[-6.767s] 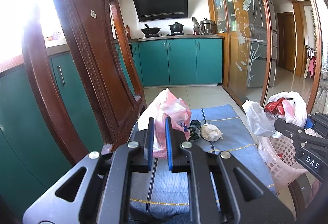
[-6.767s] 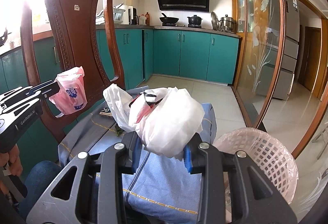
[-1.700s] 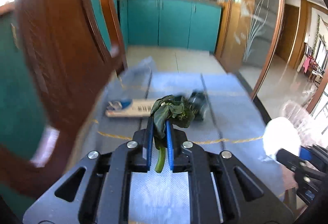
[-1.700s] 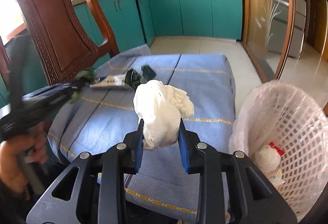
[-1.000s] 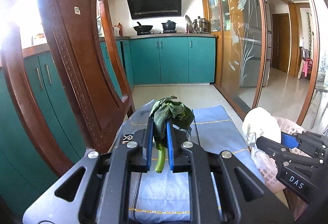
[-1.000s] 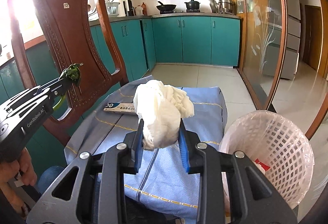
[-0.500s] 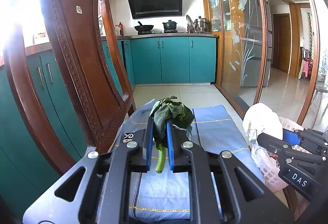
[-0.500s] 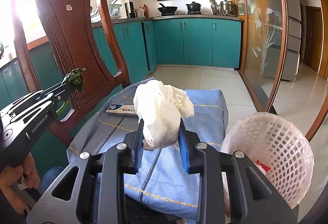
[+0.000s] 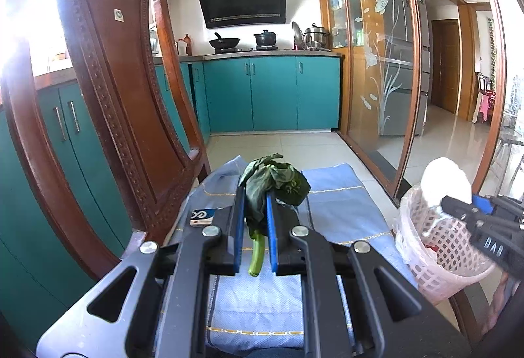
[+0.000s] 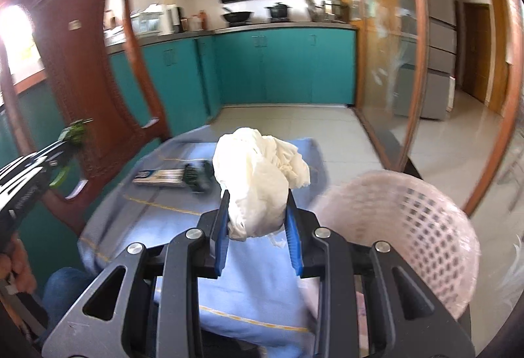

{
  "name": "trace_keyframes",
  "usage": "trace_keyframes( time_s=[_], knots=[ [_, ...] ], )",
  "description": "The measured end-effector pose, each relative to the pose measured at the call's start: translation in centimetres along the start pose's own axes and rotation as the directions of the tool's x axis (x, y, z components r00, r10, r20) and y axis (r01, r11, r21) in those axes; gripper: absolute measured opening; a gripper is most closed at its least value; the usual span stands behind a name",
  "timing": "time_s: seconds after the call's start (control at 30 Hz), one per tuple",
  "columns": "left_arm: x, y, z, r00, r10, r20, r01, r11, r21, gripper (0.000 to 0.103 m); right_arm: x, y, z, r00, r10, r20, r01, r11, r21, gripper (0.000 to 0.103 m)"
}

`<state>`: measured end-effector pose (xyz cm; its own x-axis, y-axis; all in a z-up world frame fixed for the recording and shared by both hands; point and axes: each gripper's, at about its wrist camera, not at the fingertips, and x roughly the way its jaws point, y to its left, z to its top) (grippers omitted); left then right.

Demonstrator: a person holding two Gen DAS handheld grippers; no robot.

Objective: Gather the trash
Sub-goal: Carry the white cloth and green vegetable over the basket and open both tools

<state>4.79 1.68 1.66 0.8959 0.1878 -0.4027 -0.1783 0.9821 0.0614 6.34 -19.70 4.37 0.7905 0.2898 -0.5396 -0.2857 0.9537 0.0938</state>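
My left gripper is shut on a wilted green vegetable leaf, whose stalk hangs down between the blue pads. A crumpled white tissue sits in my right gripper, which is shut on it. In the left wrist view the right gripper holds the tissue over the near rim of a white lattice basket lined with a clear bag. The basket stands at the table's right edge. The right wrist view shows the left gripper and its leaf at the left.
A blue cloth covers the table. A flat printed packet and a dark wrapper lie on its far left part. A carved wooden chair stands close on the left. Teal kitchen cabinets and a glass partition lie beyond.
My right gripper has swung right with the tissue, towards the basket, and its view is now blurred. The left gripper and its leaf have kept still.
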Motion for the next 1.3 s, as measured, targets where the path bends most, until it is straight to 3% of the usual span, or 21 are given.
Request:
trace_keyframes(
  time_s=[0.27, 0.37, 0.5, 0.67, 0.9, 0.93, 1.0, 1.03, 1.1, 1.17, 1.27, 1.3],
  knots=[
    [0.8, -3.1, -0.5, 0.991, -0.124, -0.038, 0.125, 0.992, 0.028, 0.013, 0.0, -7.9, -3.7, 0.986, -0.123, -0.114, 0.133, 0.987, 0.091, 0.031],
    [1.4, -5.1, -1.0, 0.980, -0.186, -0.066, 0.189, 0.981, 0.044, 0.013, 0.2, -10.5, -5.4, 0.975, -0.157, -0.156, 0.179, 0.974, 0.138, 0.031],
    [2.2, -7.7, -1.5, 0.963, -0.251, -0.100, 0.258, 0.964, 0.060, 0.013, 0.7, -11.7, -6.8, 0.968, -0.145, -0.205, 0.175, 0.975, 0.138, 0.031],
    [2.6, -10.1, -1.9, 0.951, -0.282, -0.124, 0.294, 0.952, 0.088, 0.013, 1.2, -13.3, -7.3, 0.968, -0.142, -0.204, 0.183, 0.963, 0.197, 0.031],
    [3.0, -10.8, -2.5, 0.947, -0.289, -0.142, 0.303, 0.949, 0.092, 0.013, 2.4, -14.1, -7.3, 0.958, -0.160, -0.236, 0.204, 0.963, 0.174, 0.032],
    [3.1, -10.9, -2.5, 0.946, -0.290, -0.145, 0.305, 0.948, 0.091, 0.013, 2.9, -14.1, -7.4, 0.953, -0.159, -0.256, 0.206, 0.964, 0.166, 0.033],
    [3.2, -11.1, -2.6, 0.944, -0.293, -0.151, 0.308, 0.947, 0.091, 0.013, 3.9, -14.0, -7.8, 0.940, -0.162, -0.302, 0.213, 0.966, 0.144, 0.050],
    [3.3, -11.2, -2.7, 0.943, -0.294, -0.154, 0.310, 0.947, 0.089, 0.013, 3.9, -14.0, -8.0, 0.938, -0.166, -0.303, 0.217, 0.966, 0.143, 0.053],
    [3.6, -11.3, -2.7, 0.941, -0.296, -0.161, 0.313, 0.946, 0.086, 0.013, 3.4, -14.1, -8.0, 0.949, -0.149, -0.279, 0.202, 0.964, 0.171, 0.067],
    [4.0, -11.6, -2.6, 0.935, -0.311, -0.171, 0.328, 0.942, 0.077, 0.013, 2.7, -14.3, -7.8, 0.958, -0.145, -0.249, 0.196, 0.962, 0.193, 0.072],
    [4.7, -12.8, -2.3, 0.903, -0.389, -0.185, 0.405, 0.912, 0.058, 0.013, 0.9, -15.2, -7.1, 0.967, -0.168, -0.193, 0.212, 0.948, 0.238, 0.077],
    [5.2, -13.7, -2.2, 0.868, -0.456, -0.197, 0.473, 0.879, 0.050, 0.013, 0.1, -15.7, -6.8, 0.967, -0.188, -0.171, 0.228, 0.939, 0.259, 0.080]
  ],
)
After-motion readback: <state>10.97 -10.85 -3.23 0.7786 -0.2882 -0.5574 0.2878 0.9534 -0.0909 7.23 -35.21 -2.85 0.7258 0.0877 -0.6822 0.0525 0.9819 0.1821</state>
